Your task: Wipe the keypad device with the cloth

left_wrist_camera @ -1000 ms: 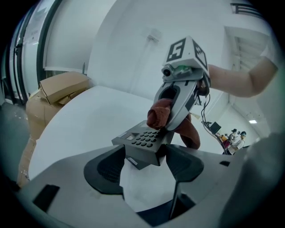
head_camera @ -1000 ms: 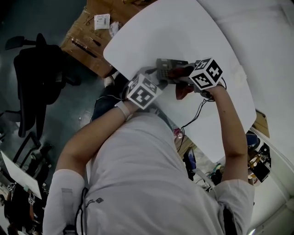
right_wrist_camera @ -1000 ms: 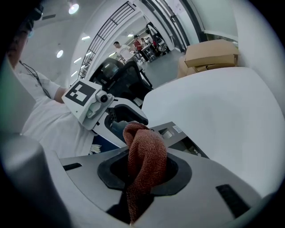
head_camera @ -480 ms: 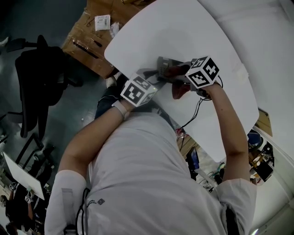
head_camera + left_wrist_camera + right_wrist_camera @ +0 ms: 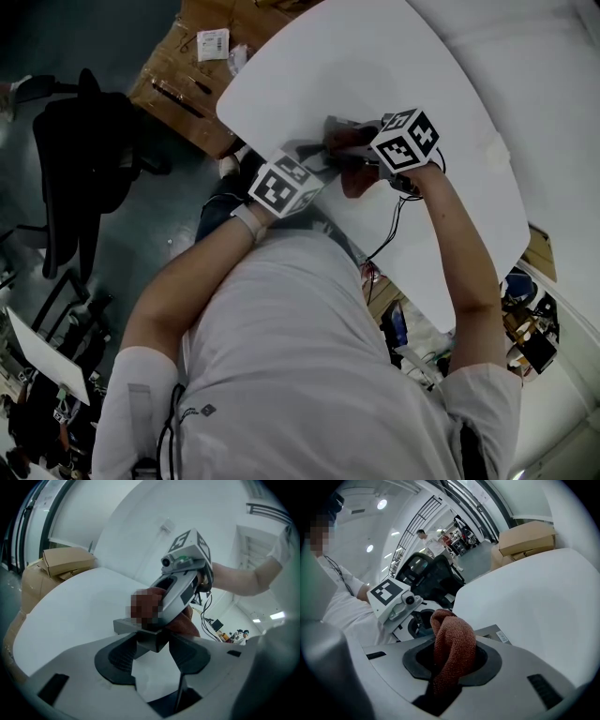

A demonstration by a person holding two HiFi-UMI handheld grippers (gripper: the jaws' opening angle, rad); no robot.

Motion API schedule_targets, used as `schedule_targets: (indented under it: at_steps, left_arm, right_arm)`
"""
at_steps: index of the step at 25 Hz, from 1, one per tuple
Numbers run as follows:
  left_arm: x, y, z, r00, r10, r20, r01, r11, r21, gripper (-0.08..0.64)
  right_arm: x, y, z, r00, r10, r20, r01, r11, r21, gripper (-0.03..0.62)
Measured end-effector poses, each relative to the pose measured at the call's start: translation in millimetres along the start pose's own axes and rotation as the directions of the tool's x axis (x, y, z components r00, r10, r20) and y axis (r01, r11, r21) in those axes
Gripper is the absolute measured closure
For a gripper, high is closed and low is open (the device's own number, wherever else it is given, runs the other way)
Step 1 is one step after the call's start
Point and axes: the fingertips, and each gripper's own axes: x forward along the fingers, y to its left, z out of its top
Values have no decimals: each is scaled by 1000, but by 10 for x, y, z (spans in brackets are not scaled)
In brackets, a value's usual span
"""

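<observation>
Seen from above, the person's pale grey shirt (image 5: 291,366) fills the foreground, and both forearms reach out over a white table (image 5: 375,66). The left gripper (image 5: 152,646) points down at the table's near edge. Its jaws have just been closing and stand partly apart, with a corner of the grey keypad device (image 5: 123,626) between them and both pads against its sides. Just beside it, the right gripper (image 5: 452,656) angles down over the same device. Its jaws are clamped together on a rust-brown cloth (image 5: 451,634), which stands up in a bunched fold above the pads and lies against the device. The device lies flat on the table near that edge, between the two grippers. A black cable (image 5: 398,220) trails across the table beside the right forearm. Farther off, on the dark floor beyond the table, are cardboard boxes (image 5: 173,80) and a black office chair (image 5: 84,159).
</observation>
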Motion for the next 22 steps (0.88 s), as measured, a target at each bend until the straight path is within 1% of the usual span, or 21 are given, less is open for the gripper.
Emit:
schedule_targets:
  at_steps: [5, 11, 14, 18, 22]
  left_arm:
    - [-5, -14, 12, 1000, -12, 9, 12, 1000, -6, 341]
    - [-4, -11, 9, 1000, -28, 15, 28, 999, -21, 341]
    - [-8, -10, 4, 999, -33, 17, 33, 999, -32, 341]
    - [-11, -5, -5, 999, -39, 23, 40, 998, -48, 341]
    - [-10, -17, 5, 999, -45, 26, 46, 997, -56, 341]
  right_arm:
    - [34, 18, 34, 1000, -12, -15, 12, 1000, -1, 492]
    - [58, 87, 131, 998, 1, 57, 1, 999, -38, 492]
    - [111, 75, 159, 999, -35, 42, 37, 997, -65, 492]
    - [147, 3, 181, 995, -92, 45, 95, 994, -55, 492]
    - [167, -94, 212, 985, -166, 56, 169, 985, -45, 492]
